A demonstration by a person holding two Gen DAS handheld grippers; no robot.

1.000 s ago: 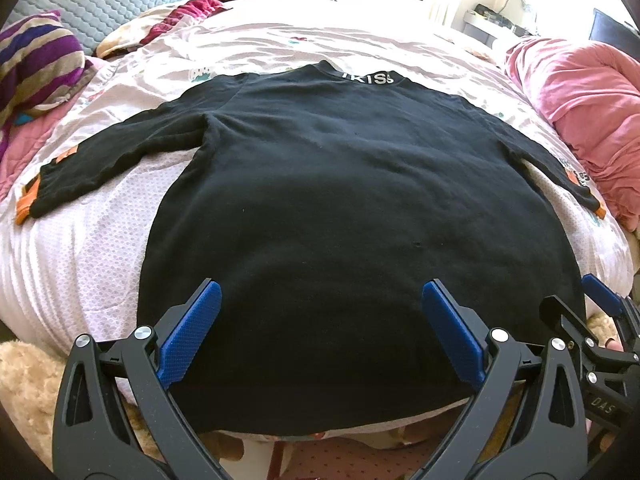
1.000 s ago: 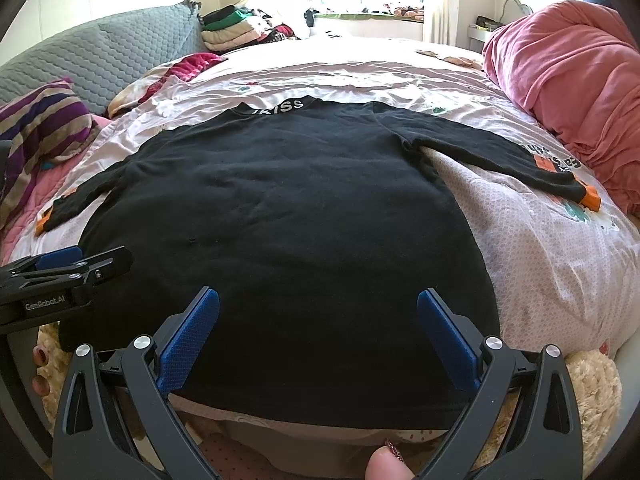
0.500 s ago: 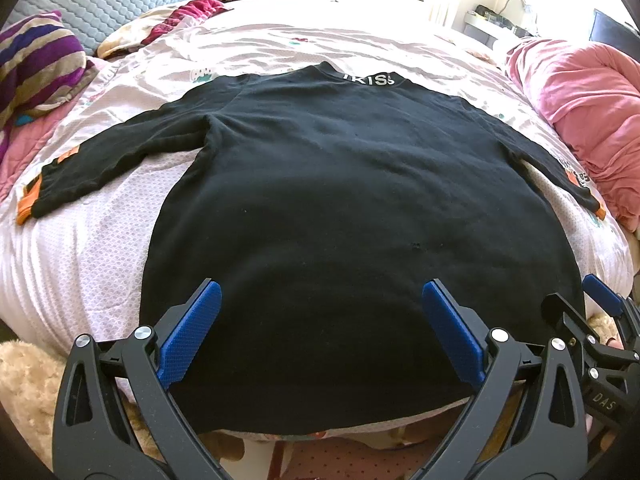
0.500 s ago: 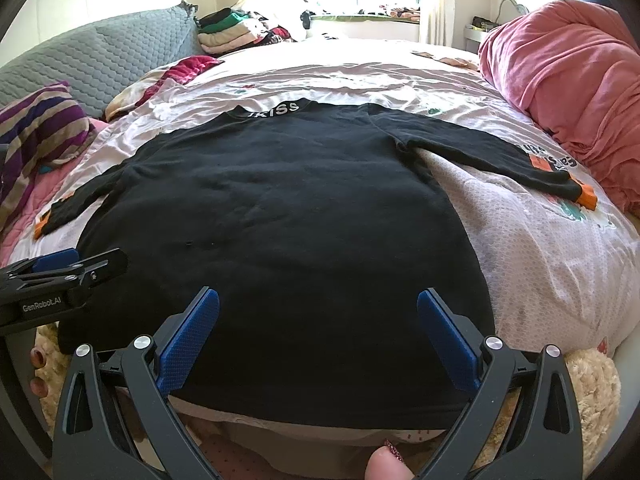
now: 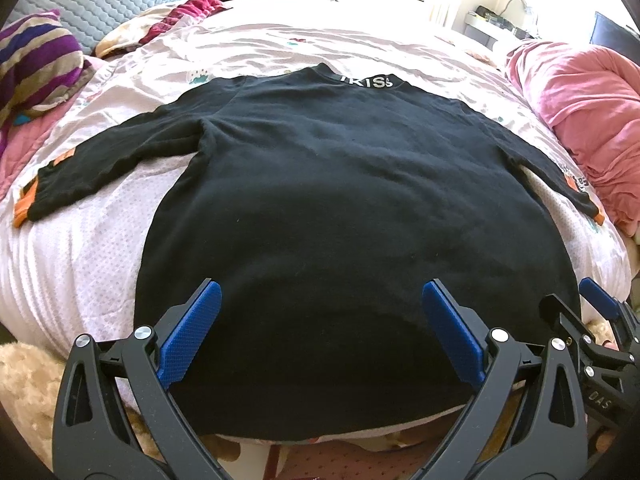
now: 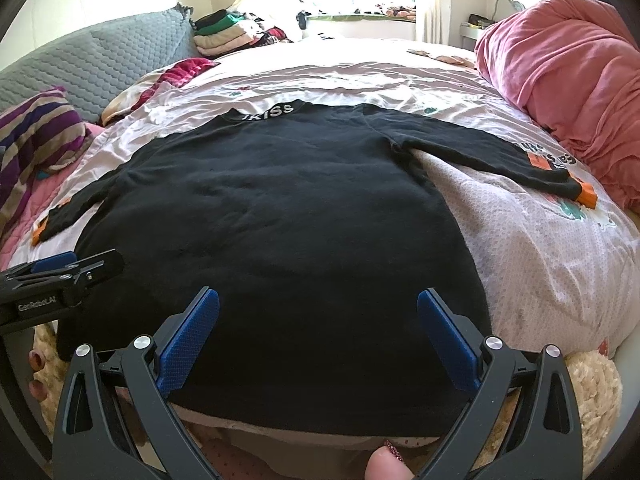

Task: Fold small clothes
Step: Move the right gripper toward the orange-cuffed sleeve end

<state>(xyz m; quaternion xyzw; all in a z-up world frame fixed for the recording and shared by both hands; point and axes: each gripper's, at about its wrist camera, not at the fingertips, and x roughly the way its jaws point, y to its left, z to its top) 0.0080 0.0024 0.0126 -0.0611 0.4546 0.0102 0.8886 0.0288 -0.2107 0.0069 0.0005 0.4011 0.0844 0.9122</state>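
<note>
Left wrist view: the black sweater (image 5: 352,208) is lying flat on the pink bedsheet (image 5: 80,256), its hem spreading between and just beyond the fingertips of the left gripper (image 5: 320,332), whose blue pads (image 5: 188,336) are standing wide apart, gripping nothing. A pink blanket (image 5: 580,120) is sitting far right of the fingers.

Right wrist view: the sweater (image 6: 280,216) is stretching ahead of the right gripper (image 6: 318,340), fingers spread wide and empty; a striped pillow (image 6: 36,136) is lying far left, and the left gripper (image 6: 60,276) is hovering beside the left finger.

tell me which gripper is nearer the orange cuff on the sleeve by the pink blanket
Right. The right gripper hovers over the hem on that orange cuff side; the left gripper is farther along the hem toward the other sleeve.
</note>
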